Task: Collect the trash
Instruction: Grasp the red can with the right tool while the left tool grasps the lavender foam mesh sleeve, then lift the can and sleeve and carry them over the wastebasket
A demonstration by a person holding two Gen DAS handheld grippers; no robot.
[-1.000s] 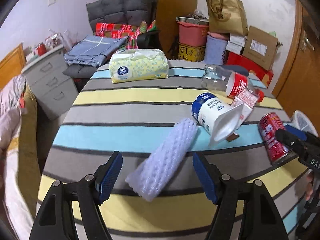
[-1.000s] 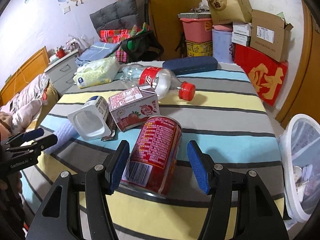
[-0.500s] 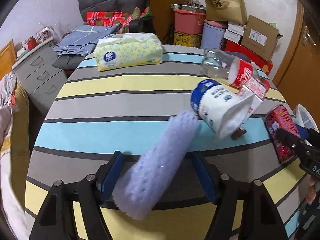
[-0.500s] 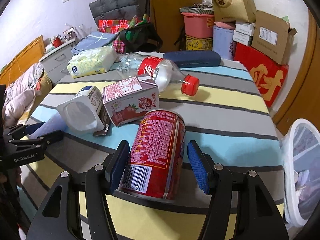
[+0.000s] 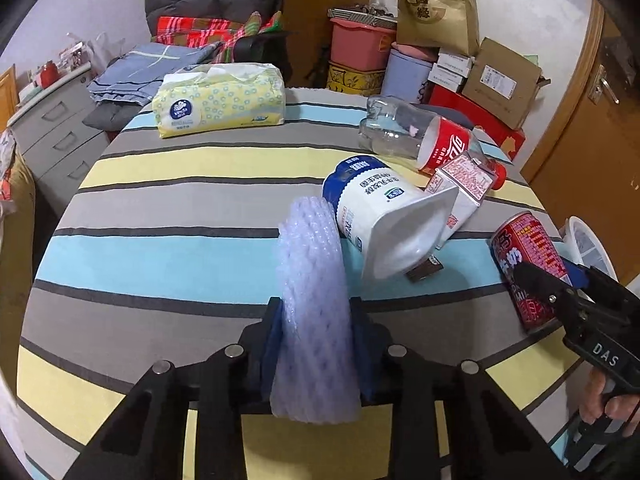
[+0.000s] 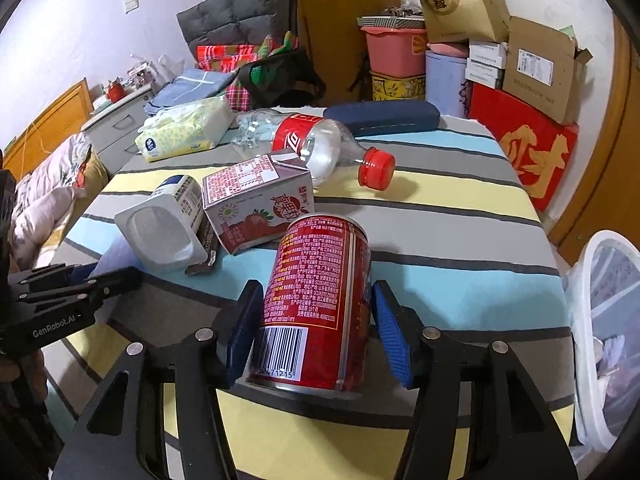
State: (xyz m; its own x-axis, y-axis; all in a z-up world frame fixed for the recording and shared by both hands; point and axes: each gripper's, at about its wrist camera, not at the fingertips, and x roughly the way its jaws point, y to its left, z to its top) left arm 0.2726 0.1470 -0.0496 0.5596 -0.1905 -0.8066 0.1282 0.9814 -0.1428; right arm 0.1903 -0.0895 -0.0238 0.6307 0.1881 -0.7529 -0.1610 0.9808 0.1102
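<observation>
**Desk:** What's the frame, left to right, taking the yogurt tub (image 5: 380, 216) as centre?

**Photographer:** Left of the tub, touching its blue base, a pale foam net sleeve (image 5: 314, 312) lies on the striped tablecloth (image 5: 160, 208). The left gripper (image 5: 316, 344) is pinched on the sleeve's near end, squashing it narrow. Behind the tub to the right, a strawberry juice carton (image 6: 256, 204) leans against it, a clear cola bottle (image 6: 316, 144) beyond that. Farther right, well clear of the tub, a red can (image 6: 320, 300) lies on its side. The right gripper (image 6: 316, 328) straddles it, fingers parted — the left pad looks to be at the can wall, the right shows a gap, so no real grip. Off the table's right edge stands a white mesh bin (image 6: 600, 320).

**Desk:** Risks?

**Photographer:** My reading only. The sleeve is soft and held by one end, so lifting it may let the far end droop and drag against the tub, which could knock the carton. The can is smooth and round — if the pads close off-centre it might squirt forward or roll toward the table edge. And both items head for the one bin, so the two tools could crowd each other.
</observation>
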